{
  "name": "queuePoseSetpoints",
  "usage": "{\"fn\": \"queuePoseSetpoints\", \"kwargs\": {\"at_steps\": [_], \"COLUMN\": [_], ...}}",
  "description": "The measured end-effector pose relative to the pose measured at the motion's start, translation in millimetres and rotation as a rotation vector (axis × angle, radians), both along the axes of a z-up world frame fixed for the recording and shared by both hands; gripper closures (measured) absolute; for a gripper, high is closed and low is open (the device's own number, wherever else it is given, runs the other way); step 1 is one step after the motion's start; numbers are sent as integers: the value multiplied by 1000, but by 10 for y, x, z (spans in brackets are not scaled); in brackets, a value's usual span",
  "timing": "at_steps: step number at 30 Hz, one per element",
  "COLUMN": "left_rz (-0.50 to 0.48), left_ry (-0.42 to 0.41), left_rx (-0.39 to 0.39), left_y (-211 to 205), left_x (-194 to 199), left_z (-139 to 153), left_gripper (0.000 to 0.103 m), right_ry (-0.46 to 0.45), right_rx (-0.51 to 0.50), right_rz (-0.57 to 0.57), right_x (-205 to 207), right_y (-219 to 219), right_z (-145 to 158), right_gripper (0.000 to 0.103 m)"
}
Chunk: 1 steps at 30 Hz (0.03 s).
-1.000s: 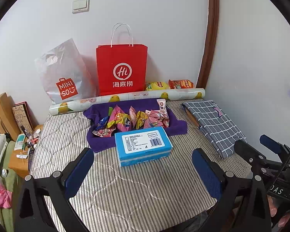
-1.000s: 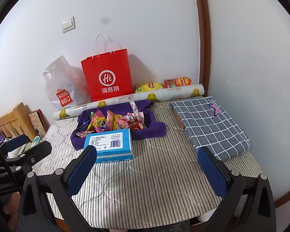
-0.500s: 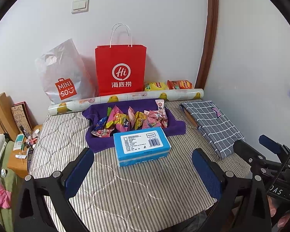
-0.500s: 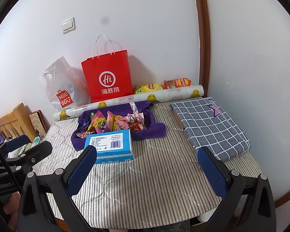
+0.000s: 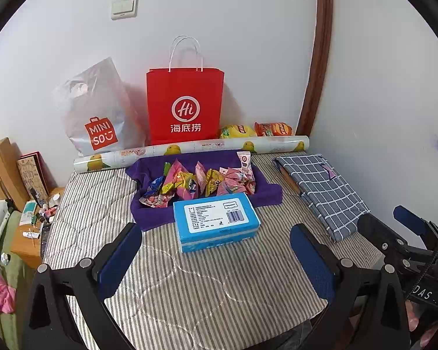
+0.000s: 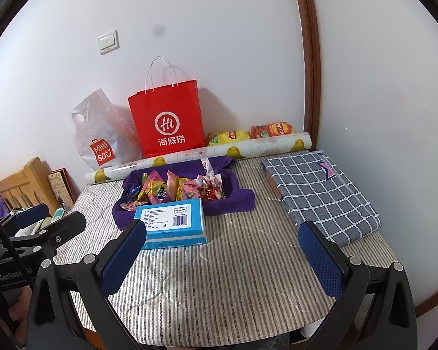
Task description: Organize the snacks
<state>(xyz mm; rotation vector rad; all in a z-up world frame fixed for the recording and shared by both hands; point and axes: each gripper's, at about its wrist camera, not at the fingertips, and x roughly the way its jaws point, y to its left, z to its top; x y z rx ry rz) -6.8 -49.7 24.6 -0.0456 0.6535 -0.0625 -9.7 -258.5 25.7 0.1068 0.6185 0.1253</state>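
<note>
The left gripper (image 5: 216, 258) hangs over the near edge of the striped tabletop (image 5: 195, 288), jaws spread wide with nothing between them. Its blue pads (image 5: 118, 259) frame the blue box (image 5: 216, 221) from the near side without touching it. The right gripper (image 6: 222, 258) is likewise released and empty, hovering over the near part of the same tabletop; its left pad (image 6: 122, 255) overlaps the near left corner of the blue box (image 6: 172, 223) in the right wrist view, and whether they touch cannot be told. Each gripper shows at the edge of the other's view, the right gripper (image 5: 400, 233) to the right in the left wrist view.

The blue box lies flat near the middle of the tabletop, label up. Just beyond it, touching its far side, a purple cloth (image 5: 265, 194) is bunched into a shallow nest that holds the snacks (image 5: 201, 180), a heap of small pink, yellow and blue packets. On the right a folded grey checked cloth (image 5: 321, 186) lies flat. Along the far edge runs a roll of paper printed with yellow ducks (image 5: 195, 150). Behind the roll, against the white wall, stand a white plastic bag (image 5: 96, 113) on the left and a red paper bag (image 5: 185, 105) beside it, with a yellow chip bag (image 5: 238, 131) and an orange chip bag (image 5: 273, 129) lying to the right
</note>
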Motion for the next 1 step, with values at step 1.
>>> {"fn": "queuePoseSetpoints", "kwargs": {"at_steps": [1], "left_rz": [-1], "left_ry": [1], "left_rx": [2], "left_y": [-5], "left_x": [15], "left_z": [-7], "left_gripper": [1], "right_ry": [1], "right_rx": [3], "right_rz": [1], "right_x": [8], "right_y": [-3], "right_z": [-9], "right_gripper": [1]}}
